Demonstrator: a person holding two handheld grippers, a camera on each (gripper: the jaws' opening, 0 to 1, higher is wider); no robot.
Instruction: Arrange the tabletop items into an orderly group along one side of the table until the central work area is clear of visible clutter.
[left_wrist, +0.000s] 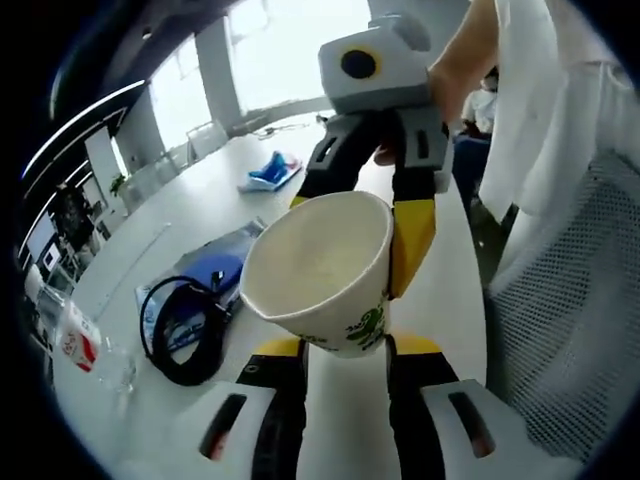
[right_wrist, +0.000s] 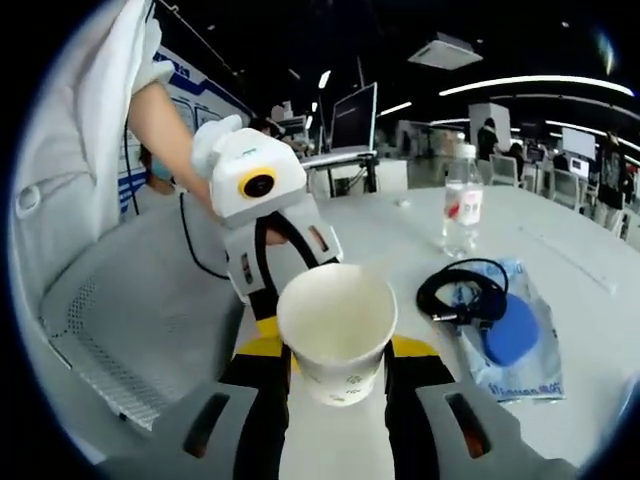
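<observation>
cup (left_wrist: 322, 272) is in the air over the table (left_wrist: 440, 290), pinched from both sides: left gripper (left_wrist: 345, 345) clamped on its base, right gripper (left_wrist: 372, 225) clamped on its rim at 12 in the left gripper view. risk: two grips on thin paper, any pull apart could crush or tear it. cable (right_wrist: 462, 292) and blue pouch (right_wrist: 515, 335) at 3 in the right gripper view, bottle (right_wrist: 461, 212) at 1

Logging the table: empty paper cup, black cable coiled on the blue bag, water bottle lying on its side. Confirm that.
One thing is wrong: the water bottle stands upright on the table, as the right gripper view shows. The rest holds: the paper cup is empty and the black cable is coiled on the blue bag.
</observation>
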